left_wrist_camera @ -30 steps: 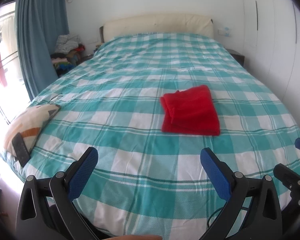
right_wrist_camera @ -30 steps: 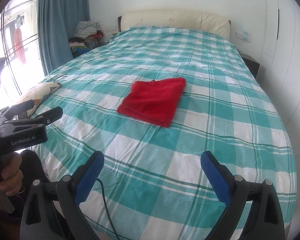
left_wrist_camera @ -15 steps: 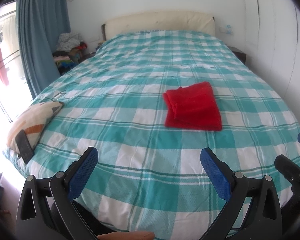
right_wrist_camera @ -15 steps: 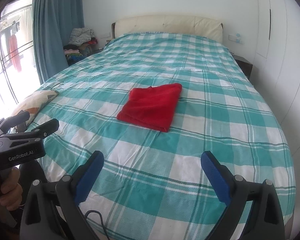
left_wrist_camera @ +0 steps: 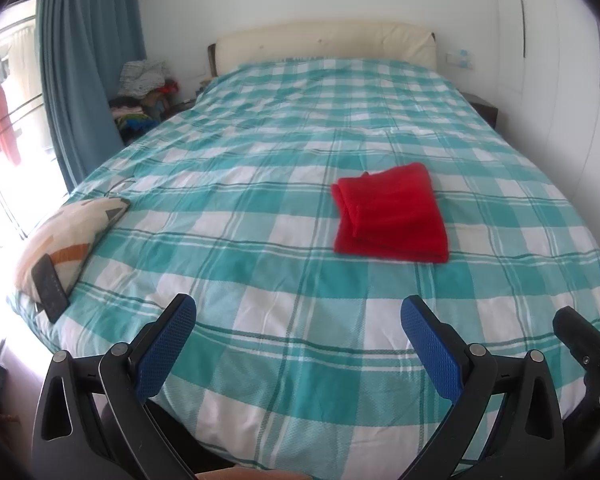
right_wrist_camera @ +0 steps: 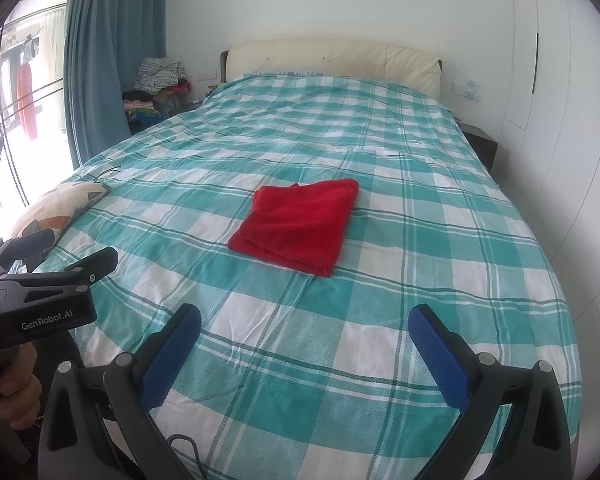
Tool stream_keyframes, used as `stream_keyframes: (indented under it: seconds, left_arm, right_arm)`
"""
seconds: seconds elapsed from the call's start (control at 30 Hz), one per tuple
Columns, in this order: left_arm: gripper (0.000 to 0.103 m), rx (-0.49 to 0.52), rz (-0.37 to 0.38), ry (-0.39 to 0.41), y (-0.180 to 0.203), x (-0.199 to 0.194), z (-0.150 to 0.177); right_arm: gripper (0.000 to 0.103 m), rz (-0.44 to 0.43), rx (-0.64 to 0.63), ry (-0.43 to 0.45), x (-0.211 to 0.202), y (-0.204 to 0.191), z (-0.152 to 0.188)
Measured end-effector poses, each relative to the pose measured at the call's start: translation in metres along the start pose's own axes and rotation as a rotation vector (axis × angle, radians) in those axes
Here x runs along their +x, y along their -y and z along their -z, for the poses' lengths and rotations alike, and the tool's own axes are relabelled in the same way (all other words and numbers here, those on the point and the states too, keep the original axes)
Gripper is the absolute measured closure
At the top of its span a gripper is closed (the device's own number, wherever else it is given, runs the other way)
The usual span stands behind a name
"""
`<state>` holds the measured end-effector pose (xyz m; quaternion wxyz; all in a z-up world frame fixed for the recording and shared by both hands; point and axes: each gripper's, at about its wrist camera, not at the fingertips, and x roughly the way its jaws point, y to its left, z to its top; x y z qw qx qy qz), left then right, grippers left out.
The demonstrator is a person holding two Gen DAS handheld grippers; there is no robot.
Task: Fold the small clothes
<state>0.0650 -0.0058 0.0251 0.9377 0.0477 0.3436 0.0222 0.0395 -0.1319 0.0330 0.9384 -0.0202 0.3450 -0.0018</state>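
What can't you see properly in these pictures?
- Folded red cloth: its kind is hidden by its folds, both views.
- Pile of clothes beside the blue curtain: too small, both views.
- Dark flat gadget on the patterned pillow: too small, left view.

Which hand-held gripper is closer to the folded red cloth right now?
Neither clearly. The left hand-held gripper and right hand-held gripper both hover open at the bed's foot, well short of the red cloth.

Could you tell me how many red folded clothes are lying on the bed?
1: the red cloth lies folded mid-bed. The pile beside the curtain may hide more.
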Motion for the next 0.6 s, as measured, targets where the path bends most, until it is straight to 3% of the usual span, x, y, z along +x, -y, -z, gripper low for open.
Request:
stream_keyframes:
  seconds: [0.6]
  left_arm:
    - [0.001, -0.005, 0.005, 0.018, 0.002, -0.005, -0.0001]
  right_arm:
    - [0.001, 0.012, 0.006, -0.003, 0.0012, 0.003, 0.0013]
